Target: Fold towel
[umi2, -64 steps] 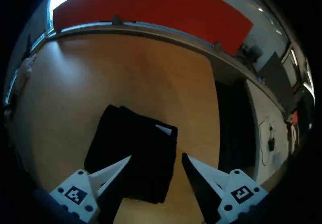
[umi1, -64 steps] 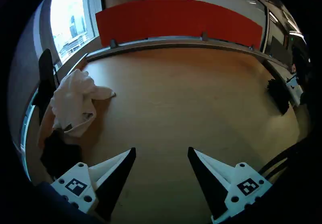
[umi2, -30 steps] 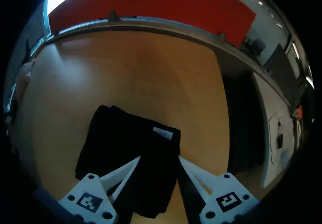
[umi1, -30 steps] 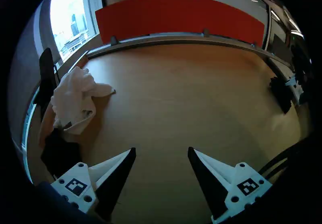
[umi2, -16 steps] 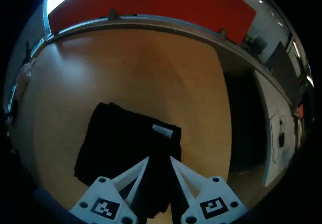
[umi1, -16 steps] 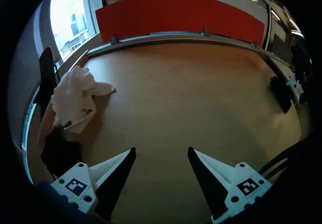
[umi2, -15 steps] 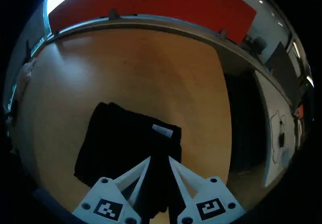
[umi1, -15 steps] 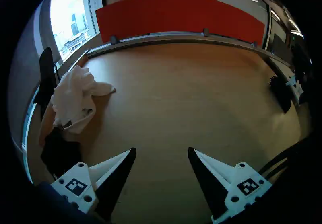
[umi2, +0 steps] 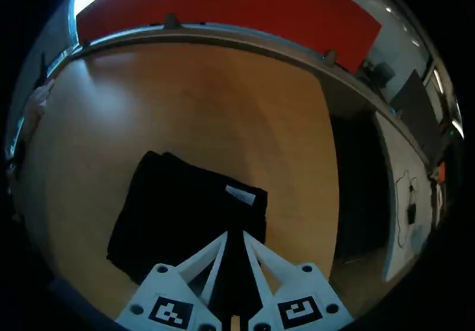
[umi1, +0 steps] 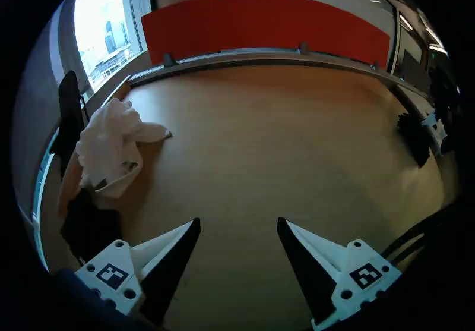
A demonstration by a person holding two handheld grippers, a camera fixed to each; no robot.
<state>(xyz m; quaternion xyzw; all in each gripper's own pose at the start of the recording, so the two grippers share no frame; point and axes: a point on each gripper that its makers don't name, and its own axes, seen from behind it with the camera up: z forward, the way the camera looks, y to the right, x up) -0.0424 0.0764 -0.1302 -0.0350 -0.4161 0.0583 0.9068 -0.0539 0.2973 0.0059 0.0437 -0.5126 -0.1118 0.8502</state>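
The left gripper view looks from behind the left gripper [umi1: 237, 221], forward and slightly down, high enough to take in most of the light wooden tabletop [umi1: 267, 147] up to the long red partition panel [umi1: 261, 25]. The right gripper view sits nearer, tilted down past the right gripper [umi2: 235, 236] onto a folded black towel [umi2: 178, 206]. Both share tabletop, panel and a crumpled white cloth [umi1: 110, 144] ahead-left

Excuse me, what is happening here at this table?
A person works at a wooden table with a gripper in each hand. The right gripper is pinched shut on the near edge of a folded black towel that lies flat. The left gripper is open, holding nothing, above bare wood. A crumpled white towel lies farther off on the table, not yet folded.
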